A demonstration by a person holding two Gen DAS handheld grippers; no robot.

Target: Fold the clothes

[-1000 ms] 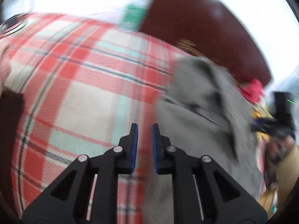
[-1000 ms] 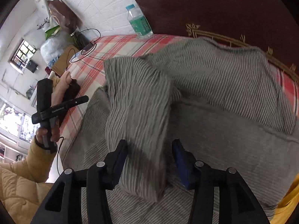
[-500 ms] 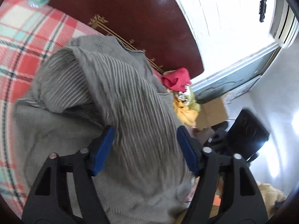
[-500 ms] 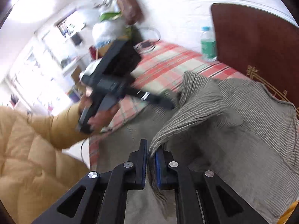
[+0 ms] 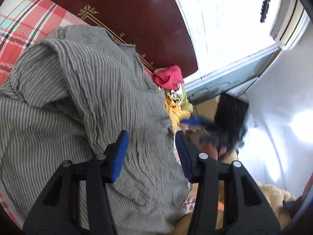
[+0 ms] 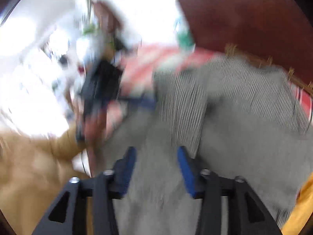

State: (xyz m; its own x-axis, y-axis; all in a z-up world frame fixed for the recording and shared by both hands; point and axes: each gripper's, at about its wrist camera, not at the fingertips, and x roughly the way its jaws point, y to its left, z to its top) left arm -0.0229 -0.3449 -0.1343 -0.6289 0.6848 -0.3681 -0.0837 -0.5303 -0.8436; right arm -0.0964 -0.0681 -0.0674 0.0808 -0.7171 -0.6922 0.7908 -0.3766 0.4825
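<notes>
Grey striped garment (image 5: 82, 90) is seen spread in rumpled folds on a bed with a red plaid cover (image 5: 17, 25), directly beneath and ahead of both tongs. Left tongs (image 5: 150, 152) are held spread above the cloth, nothing pinched between the blue pads (image 5: 119, 156). Right tongs (image 6: 156, 168) are likewise spread over the fabric, empty; this view is heavily motion-blurred. A dark red headboard (image 5: 125, 19) is noted beyond the garment. Red and yellow clothes (image 5: 172, 90) are piled to the right of the left tongs.
</notes>
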